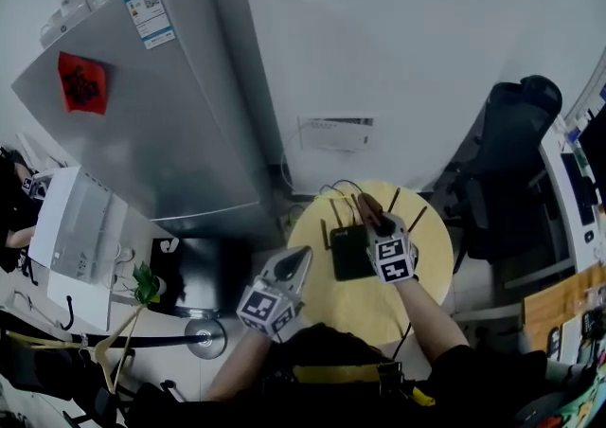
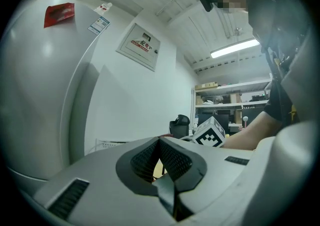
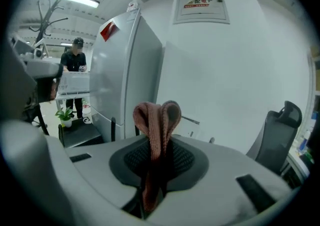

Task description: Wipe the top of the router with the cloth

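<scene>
The router (image 1: 350, 253) is lying flat near the middle of the round yellow worktop (image 1: 371, 308), its thin black antennas fanning out from its far edge. The right gripper (image 1: 377, 223) is hanging over the router's right side, pointing away from the person toward the far edge. Its fingers are pressing together on the pinkish-brown cloth (image 3: 156, 120), pinching it between the pads. A folded loop of the cloth is sticking up and out past the fingertips, above the router's far right corner. Whether the cloth is touching the router's top is not clear from any view.

The left gripper (image 1: 299, 258) is hovering to the left of the router, at the worktop's near left edge and apart from the router. Its fingers are meeting at the tips and are holding nothing.

A tall silver fridge (image 1: 161, 104) is standing well to the left of the router and beyond it, with a red paper square on its side. A black office chair (image 1: 511, 166) is sitting to the right of the router, past the worktop's rim. A small green plant (image 1: 144, 284) is showing on the floor far to the left of the router. In the right gripper view a person (image 3: 75, 67) in dark clothes is standing in the background, beyond the fridge as seen from the router
</scene>
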{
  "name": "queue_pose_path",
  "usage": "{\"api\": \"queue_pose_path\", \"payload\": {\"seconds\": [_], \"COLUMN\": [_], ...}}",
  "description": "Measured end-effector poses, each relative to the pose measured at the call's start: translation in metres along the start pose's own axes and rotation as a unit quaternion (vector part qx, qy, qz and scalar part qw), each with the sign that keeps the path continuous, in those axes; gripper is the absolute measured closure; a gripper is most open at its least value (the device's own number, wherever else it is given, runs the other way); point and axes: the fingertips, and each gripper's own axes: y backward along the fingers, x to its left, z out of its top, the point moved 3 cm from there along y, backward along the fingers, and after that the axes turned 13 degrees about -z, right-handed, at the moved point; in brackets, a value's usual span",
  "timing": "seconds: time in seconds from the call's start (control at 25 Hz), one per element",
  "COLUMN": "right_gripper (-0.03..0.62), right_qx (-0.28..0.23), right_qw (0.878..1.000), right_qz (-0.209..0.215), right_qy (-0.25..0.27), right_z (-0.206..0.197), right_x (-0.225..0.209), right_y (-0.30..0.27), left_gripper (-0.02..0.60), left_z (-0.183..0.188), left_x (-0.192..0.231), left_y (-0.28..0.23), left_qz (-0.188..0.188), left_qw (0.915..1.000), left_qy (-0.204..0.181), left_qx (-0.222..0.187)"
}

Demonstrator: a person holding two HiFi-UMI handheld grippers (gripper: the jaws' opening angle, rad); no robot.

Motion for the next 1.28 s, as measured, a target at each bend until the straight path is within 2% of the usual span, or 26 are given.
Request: {"api": "queue_pose_path", "payload": {"seconds": [0.16,0.28,0.36,0.68,0.8,0.96,1.08,1.28], "right_gripper": [0.531,0.531,0.531,0.531,0.531,0.531,0.531,0.531], "right_qx": [0.046,0.113,0.145,0.230,0.259,0.304,0.326,0.328], "right_qw": [0.999,0.993,0.986,0.953,0.941,0.918,0.912,0.924], "right_qz": [-0.005,-0.015,-0.018,-0.045,-0.067,-0.090,-0.098,-0.108], "right_qy": [0.017,-0.044,-0.077,-0.191,-0.208,-0.239,-0.230,-0.166], "right_z": [-0.057,-0.111,-0.132,-0.153,-0.158,-0.168,-0.172,-0.173], "right_x": [-0.023,-0.047,-0.060,-0.073,-0.068,-0.067,-0.065,-0.058], "right_y": [0.011,0.008,0.004,-0.043,-0.061,-0.078,-0.088,-0.093], "left_gripper": [0.581,0.581,0.581,0.581,0.581,0.581,0.581,0.581], "left_z": [-0.013,-0.020,-0.024,-0.029,-0.032,-0.027,-0.027,-0.032], "left_x": [-0.011,-0.018,-0.021,-0.010,0.003,0.024,0.038,0.059], "left_y": [-0.022,-0.038,-0.044,-0.044,-0.030,-0.017,-0.011,-0.013], "left_qz": [-0.003,-0.005,-0.005,-0.021,-0.020,-0.013,-0.022,-0.025], "left_qw": [0.9997,0.9997,0.9998,0.9980,0.9979,0.9987,0.9980,0.9977], "left_qy": [0.019,0.021,0.012,0.023,0.032,0.030,0.038,0.043], "left_qx": [0.016,0.015,0.014,0.055,0.052,0.040,0.045,0.047]}}
